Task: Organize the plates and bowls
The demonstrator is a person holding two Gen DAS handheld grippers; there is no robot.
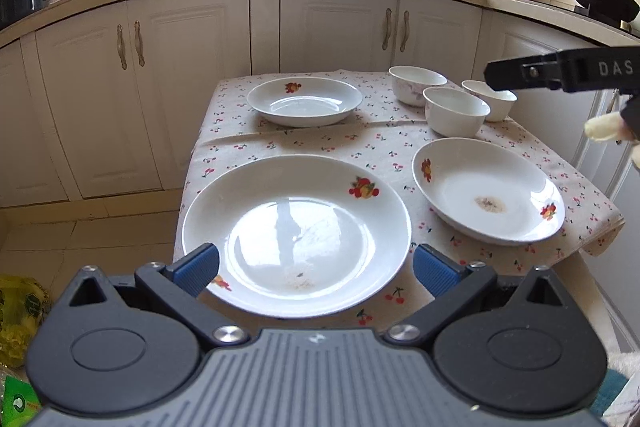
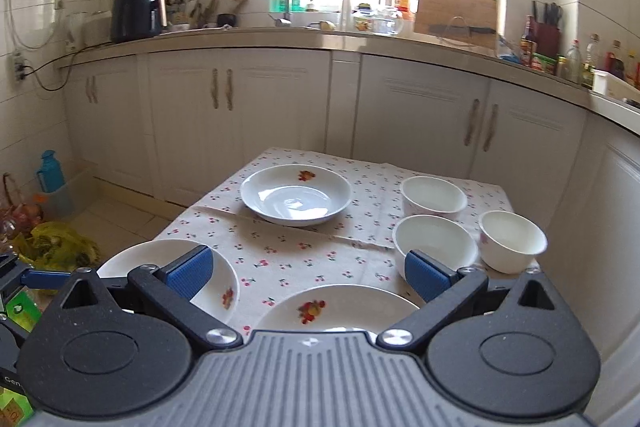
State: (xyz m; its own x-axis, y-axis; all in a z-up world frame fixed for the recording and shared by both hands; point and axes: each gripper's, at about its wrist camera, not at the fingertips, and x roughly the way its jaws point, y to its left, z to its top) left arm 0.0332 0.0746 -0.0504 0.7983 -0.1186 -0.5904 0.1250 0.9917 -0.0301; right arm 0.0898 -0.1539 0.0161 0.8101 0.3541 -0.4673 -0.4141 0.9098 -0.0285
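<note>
White near plate [image 1: 296, 235] lies between the left gripper [image 1: 316, 269]'s spread jaws, untouched; right gripper [image 2: 306, 273] hangs wide open above the second plate [image 2: 340, 307].

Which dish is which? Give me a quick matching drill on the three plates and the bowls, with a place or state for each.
Things:
1. near left plate
2. near right plate
3. far plate
4. three bowls

Places or states:
A. clustered at the far right of the table
B. alone at the far left, looks clean
C. brownish residue in its middle, on the right
D. right in front of the open left gripper

Pairs: 1-D, 2-C, 3-B, 4-A
</note>
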